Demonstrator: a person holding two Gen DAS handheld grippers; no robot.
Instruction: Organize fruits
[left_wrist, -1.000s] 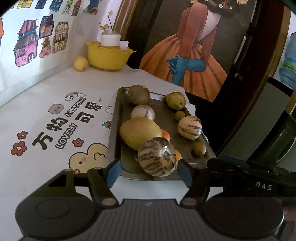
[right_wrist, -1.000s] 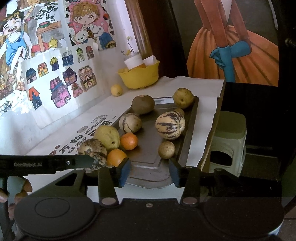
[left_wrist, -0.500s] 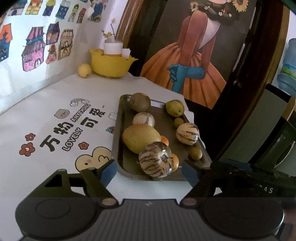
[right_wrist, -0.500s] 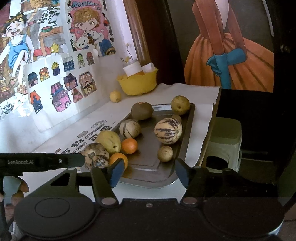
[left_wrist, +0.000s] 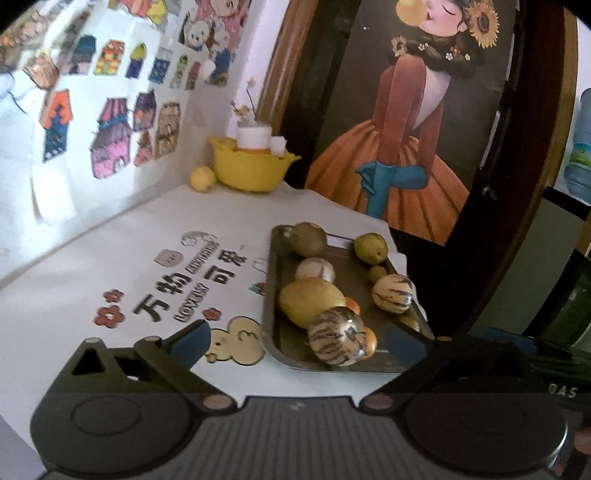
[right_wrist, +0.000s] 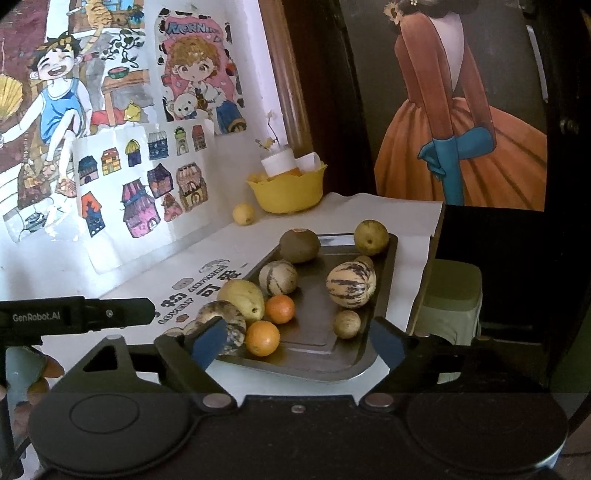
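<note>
A dark metal tray (left_wrist: 291, 349) (right_wrist: 317, 334) lies on the white tablecloth and holds several fruits. Nearest is a brown-striped melon (left_wrist: 336, 336), then a yellow mango (left_wrist: 310, 301), two oranges (right_wrist: 263, 338) and a pale striped melon (right_wrist: 351, 283). A brown round fruit (left_wrist: 308, 239) and a green-yellow one (right_wrist: 371, 237) sit at the far end. My left gripper (left_wrist: 299, 343) hovers short of the tray's near edge, its jaws opening with nothing pressed between them. My right gripper (right_wrist: 298, 343) does the same at the tray's near right corner, jaws opening and gripping nothing.
A yellow bowl (left_wrist: 251, 170) (right_wrist: 288, 190) with a white cup stands at the back by the wall, with a lemon (right_wrist: 243, 214) beside it. The table's right edge drops to a pale stool (right_wrist: 450, 295). The left gripper's body (right_wrist: 74, 315) and a hand (right_wrist: 37, 373) show at left.
Both grippers have spread their jaws wider and drawn back and up from the tray's near edge. The tray and its fruits have stayed put.
</note>
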